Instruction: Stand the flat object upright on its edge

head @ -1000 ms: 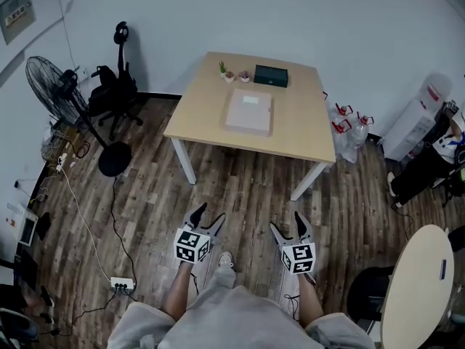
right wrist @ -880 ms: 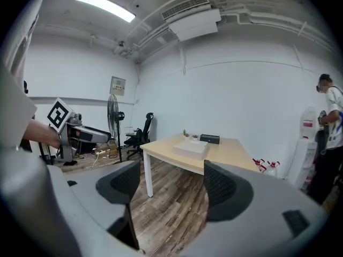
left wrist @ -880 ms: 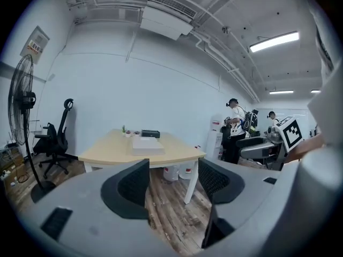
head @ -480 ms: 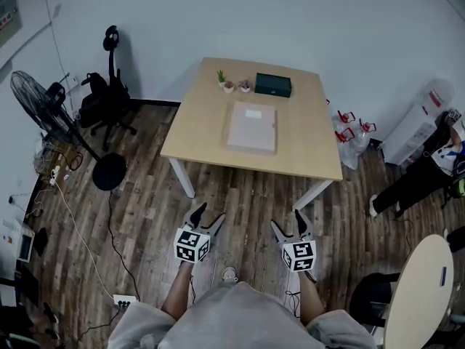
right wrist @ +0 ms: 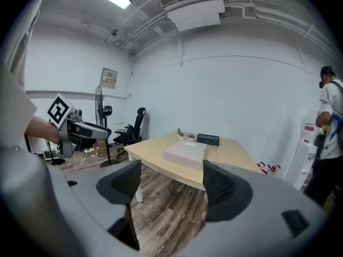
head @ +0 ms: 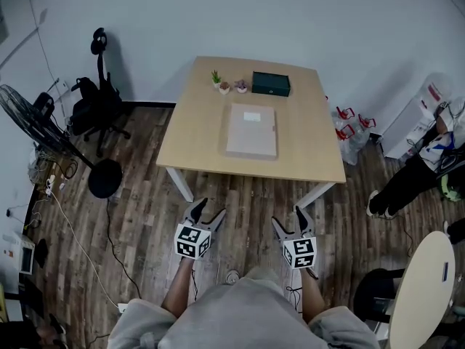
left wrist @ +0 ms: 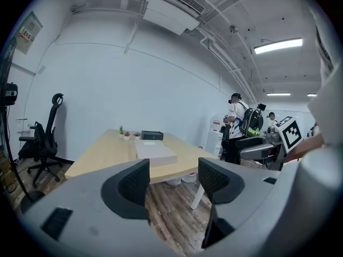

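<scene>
A flat pale box (head: 251, 130) lies on its broad face in the middle of the light wooden table (head: 196, 137); it also shows in the left gripper view as the flat box (left wrist: 154, 150) and in the right gripper view as the flat box (right wrist: 185, 152). My left gripper (head: 207, 214) and right gripper (head: 288, 219) hang open over the wood floor, well short of the table, nothing between the jaws. The open left gripper (left wrist: 172, 183) and the open right gripper (right wrist: 170, 183) both point toward the table.
A dark green case (head: 271, 83) and small potted plants (head: 216, 79) stand at the table's far edge. An office chair (head: 97, 100) and a fan (head: 40, 126) are at the left. A person (head: 418, 166), a water dispenser (head: 421, 111) and a round table (head: 421, 286) are at the right.
The view has moved a little closer to the table and shifted, with the table now more centred. Both grippers stay open in front of my body.
</scene>
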{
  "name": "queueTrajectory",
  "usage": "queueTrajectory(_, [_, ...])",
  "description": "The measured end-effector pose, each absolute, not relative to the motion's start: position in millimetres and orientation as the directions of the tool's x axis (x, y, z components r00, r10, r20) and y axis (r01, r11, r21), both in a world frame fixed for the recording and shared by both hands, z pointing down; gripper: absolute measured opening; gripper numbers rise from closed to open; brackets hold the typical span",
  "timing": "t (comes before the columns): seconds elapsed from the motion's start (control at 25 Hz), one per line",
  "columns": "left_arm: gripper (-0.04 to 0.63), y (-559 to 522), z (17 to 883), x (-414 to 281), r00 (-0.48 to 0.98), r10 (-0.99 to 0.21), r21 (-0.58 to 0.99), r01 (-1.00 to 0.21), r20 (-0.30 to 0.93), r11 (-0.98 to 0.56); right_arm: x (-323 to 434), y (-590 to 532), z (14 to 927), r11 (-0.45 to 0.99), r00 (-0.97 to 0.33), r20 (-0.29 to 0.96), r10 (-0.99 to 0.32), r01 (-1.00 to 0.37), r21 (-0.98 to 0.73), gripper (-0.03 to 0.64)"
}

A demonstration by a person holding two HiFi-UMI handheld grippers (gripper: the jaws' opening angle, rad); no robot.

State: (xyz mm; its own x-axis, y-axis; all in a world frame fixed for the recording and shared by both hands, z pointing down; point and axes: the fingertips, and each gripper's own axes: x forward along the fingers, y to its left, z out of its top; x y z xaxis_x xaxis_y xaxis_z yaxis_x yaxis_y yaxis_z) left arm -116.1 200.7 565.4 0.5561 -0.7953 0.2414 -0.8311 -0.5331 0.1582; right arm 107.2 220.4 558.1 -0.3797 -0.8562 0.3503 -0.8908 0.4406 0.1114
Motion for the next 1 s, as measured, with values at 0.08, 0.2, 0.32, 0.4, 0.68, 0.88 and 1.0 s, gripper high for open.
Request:
queueTrajectory(0.08, [0.278,196,567,-116,0.559,-0.792,0.159,-0.829,0.245,-0.536,106,217,560,0.442,-0.38,0.355,-0.854,-0.89,0.111,0.35])
queueTrajectory(0.2, [0.278,192,570,-116,0.559,-0.789,0.163,-0.829,0.253,-0.535,106,212,563,0.442,-0.38,0.358,-0.853,-0.89,0.109,0.35])
queueTrajectory(0.32, [0.278,185,572,-117,0.557,-0.79,0.159,-0.83,0.255,-0.534,106,203,564,0.441,-0.38,0.356,-0.854,-0.891,0.108,0.348])
queueTrajectory(0.4, [0.278,181,573,-120,0.554,-0.792,0.155,-0.833,0.256,-0.531,105,198,567,0.443,-0.382,0.355,-0.853,-0.89,0.108,0.348])
queueTrajectory(0.68, [0.278,152,578,-120,0.546,-0.798,0.152,-0.838,0.256,-0.524,107,173,575,0.446,-0.383,0.361,-0.85,-0.889,0.106,0.345])
queueTrajectory(0.88, [0.278,116,583,-114,0.549,-0.794,0.144,-0.836,0.261,-0.53,113,140,580,0.44,-0.381,0.355,-0.854,-0.893,0.099,0.345])
queueTrajectory(1.0, [0.278,89,583,-108,0.549,-0.793,0.145,-0.835,0.263,-0.53,118,114,584,0.439,-0.381,0.364,-0.85,-0.894,0.091,0.344])
